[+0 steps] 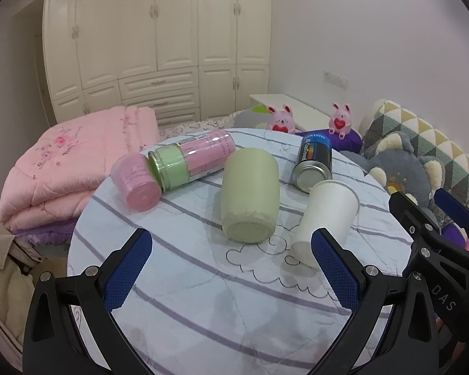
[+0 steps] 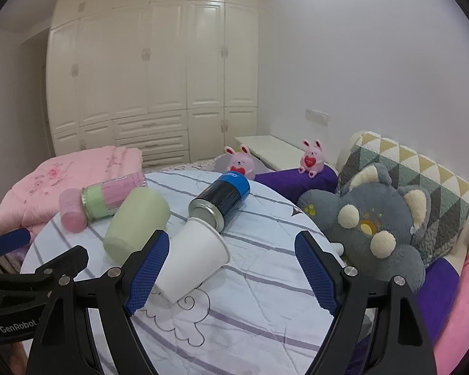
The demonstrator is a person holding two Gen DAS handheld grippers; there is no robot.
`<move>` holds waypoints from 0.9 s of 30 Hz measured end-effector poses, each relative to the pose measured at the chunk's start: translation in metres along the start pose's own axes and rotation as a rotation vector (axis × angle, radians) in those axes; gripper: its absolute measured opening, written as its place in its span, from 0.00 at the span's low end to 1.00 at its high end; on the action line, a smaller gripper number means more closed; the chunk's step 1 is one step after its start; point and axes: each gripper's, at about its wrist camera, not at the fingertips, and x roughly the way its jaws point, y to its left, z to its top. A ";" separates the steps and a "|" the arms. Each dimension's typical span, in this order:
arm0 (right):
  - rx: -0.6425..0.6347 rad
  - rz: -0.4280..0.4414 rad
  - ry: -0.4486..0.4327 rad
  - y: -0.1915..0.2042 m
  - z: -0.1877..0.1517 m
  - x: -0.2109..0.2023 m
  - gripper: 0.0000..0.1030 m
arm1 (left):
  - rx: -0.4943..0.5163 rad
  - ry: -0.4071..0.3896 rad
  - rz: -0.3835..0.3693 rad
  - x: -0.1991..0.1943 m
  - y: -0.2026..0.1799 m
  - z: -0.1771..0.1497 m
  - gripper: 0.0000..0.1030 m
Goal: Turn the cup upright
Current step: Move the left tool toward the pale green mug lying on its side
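On the round table [image 1: 203,297] the white paper cup [image 1: 325,218] lies on its side just right of the pale green cup [image 1: 250,193], its rim touching the blue can [image 1: 314,162]. Left of the green cup lies a clear jar [image 1: 190,162] packed with pink and green cloth. Both the left gripper [image 1: 231,268] and the right gripper [image 2: 231,268] are spread wide, holding nothing. Only the right view shows the whole grey plush toy [image 2: 375,234].

"GenRobot" — left gripper [image 2: 12,240]; "DAS" — right gripper [image 1: 434,209]
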 end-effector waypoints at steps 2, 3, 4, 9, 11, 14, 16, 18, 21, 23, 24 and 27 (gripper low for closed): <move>0.009 -0.006 0.006 -0.001 0.001 0.004 0.81 | 0.010 0.003 0.006 0.005 0.000 0.003 1.00; 0.013 -0.014 0.010 -0.002 0.003 0.007 0.81 | 0.015 0.003 0.008 0.007 -0.001 0.005 1.00; 0.018 -0.016 0.012 -0.003 0.004 0.008 0.81 | 0.019 0.006 0.007 0.011 -0.001 0.007 1.00; 0.040 -0.023 0.028 -0.006 0.007 0.017 0.81 | 0.025 0.053 -0.007 0.033 -0.003 0.016 1.00; 0.043 -0.022 0.042 -0.005 0.006 0.022 0.81 | 0.022 0.084 -0.010 0.044 -0.003 0.019 1.00; 0.046 -0.022 0.064 -0.005 0.006 0.031 0.81 | 0.015 0.150 -0.029 0.066 -0.004 0.021 1.00; 0.054 -0.025 0.083 -0.007 0.006 0.037 0.81 | 0.010 0.206 -0.031 0.084 -0.006 0.022 1.00; 0.062 -0.026 0.102 -0.007 0.006 0.044 0.81 | 0.006 0.238 -0.025 0.097 -0.007 0.023 1.00; 0.079 -0.022 0.114 -0.012 0.007 0.050 0.81 | 0.003 0.259 -0.018 0.110 -0.008 0.025 1.00; 0.084 -0.018 0.123 -0.013 0.007 0.052 0.81 | -0.002 0.269 -0.018 0.116 -0.009 0.027 1.00; 0.090 -0.013 0.127 -0.014 0.007 0.054 0.81 | -0.003 0.277 -0.021 0.118 -0.009 0.027 1.00; 0.097 -0.003 0.136 -0.013 0.008 0.059 0.81 | -0.003 0.288 -0.025 0.127 -0.011 0.029 0.96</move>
